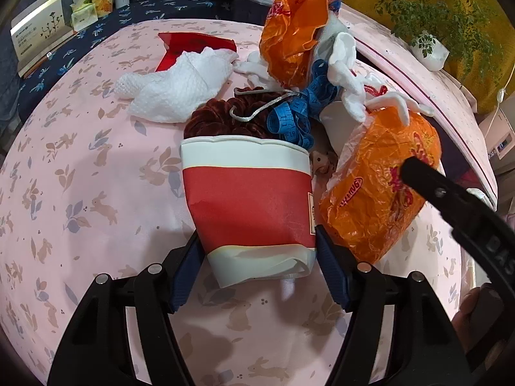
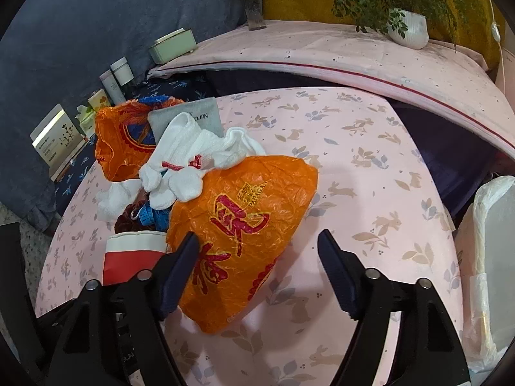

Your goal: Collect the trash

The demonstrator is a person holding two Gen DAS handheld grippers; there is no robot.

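While the left gripper (image 1: 259,257) gripped the lower end of a red-and-cream paper cup (image 1: 248,202) between its jaws, the right gripper (image 2: 257,257) stood open at the near edge of a crumpled orange plastic bag with red lettering (image 2: 244,225). In the right wrist frame that bag filled the centre, its long axis running from lower left to upper right, with the left finger (image 2: 180,260) overlapping its edge and the right finger over bare pink rabbit-print cloth (image 2: 370,167). The right gripper was plainly the nearer one to the bag. A second orange bag (image 1: 296,22), white cloths (image 1: 180,87) and a blue measuring tape (image 1: 296,112) lay heaped above the cup. At the right edge a white-lined bin (image 2: 492,231) likely awaited the trash.
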